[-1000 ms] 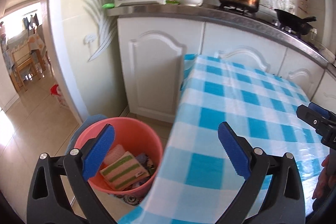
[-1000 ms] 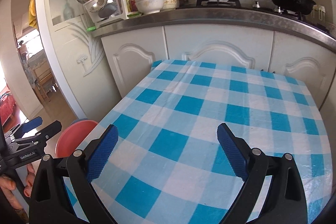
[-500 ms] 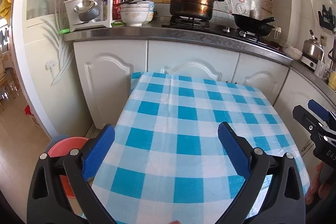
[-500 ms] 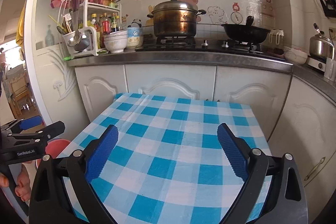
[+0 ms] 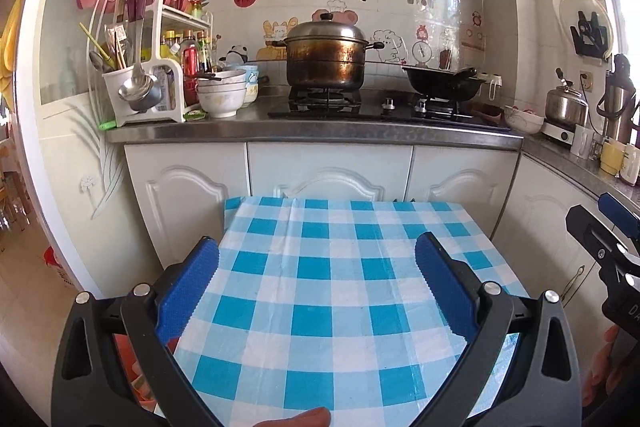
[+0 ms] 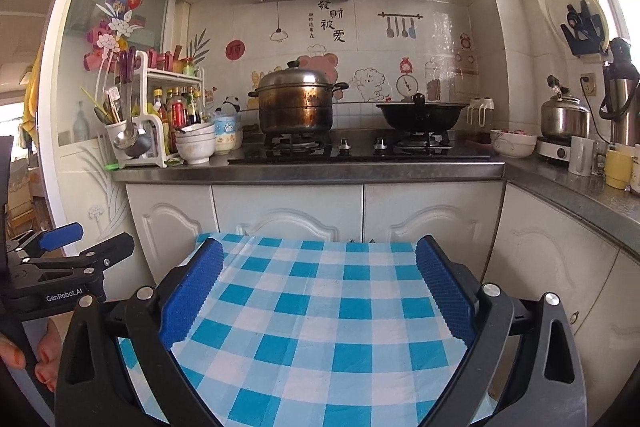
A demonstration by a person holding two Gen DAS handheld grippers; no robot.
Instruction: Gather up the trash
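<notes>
Right gripper point(image 6: 318, 291) at 6 o'clock, jaws spread wide, nothing between blue pads point(image 6: 192, 293). Checked tablecloth point(image 6: 316, 327) below, bare. Left gripper point(image 6: 60, 267) at 9 o'clock, held in hand point(image 6: 24, 351). Steel pot point(image 6: 296, 103) at 12 o'clock on stove point(image 6: 356, 147); black wok point(image 6: 420, 113) at 1 o'clock.

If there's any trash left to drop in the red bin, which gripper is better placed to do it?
Probably the left gripper. The red bin peeks out beside the checkered table just under its left finger, whereas the right gripper sits on the far side. Both are open and empty, and no trash shows on the table.
</notes>
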